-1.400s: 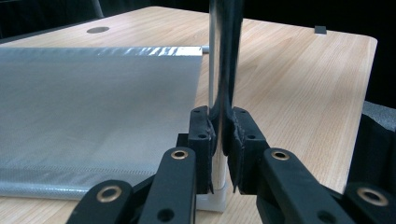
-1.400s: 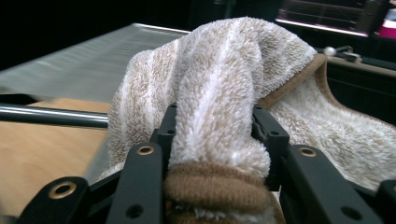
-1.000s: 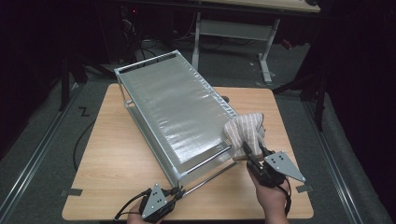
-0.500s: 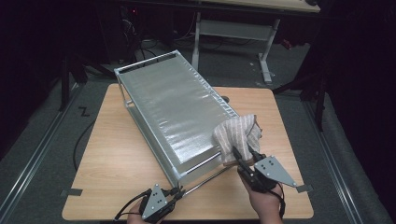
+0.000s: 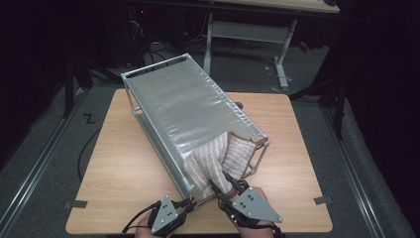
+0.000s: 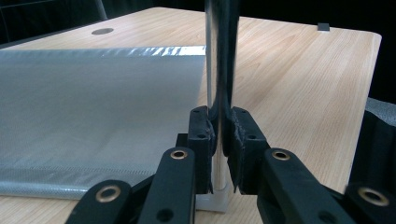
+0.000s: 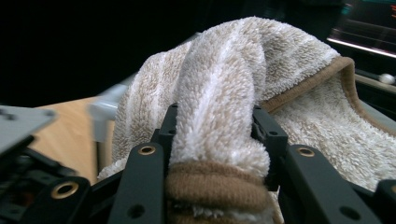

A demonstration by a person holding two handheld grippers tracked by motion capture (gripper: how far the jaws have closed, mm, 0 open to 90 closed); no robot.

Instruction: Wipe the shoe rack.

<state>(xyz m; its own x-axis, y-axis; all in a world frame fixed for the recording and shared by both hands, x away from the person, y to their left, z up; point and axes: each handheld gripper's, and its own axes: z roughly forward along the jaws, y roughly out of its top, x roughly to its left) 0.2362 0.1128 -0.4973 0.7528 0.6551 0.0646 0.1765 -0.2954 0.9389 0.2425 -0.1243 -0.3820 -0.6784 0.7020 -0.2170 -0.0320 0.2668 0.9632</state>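
- My left claw is closed tight on the upright metal post at the near corner of the rack — it keeps the rack steady on the counter.
- My right claw holds a thick fold of the striped towel; the towel lies draped over the near end of the rack's grey mesh top.
- I judge the step is wiping, or spreading the towel across the top.
- Next I should drag it along the mesh with a firm grip — without pushing the rack sideways.

no readable text, labels, brands or numbers on anything in view
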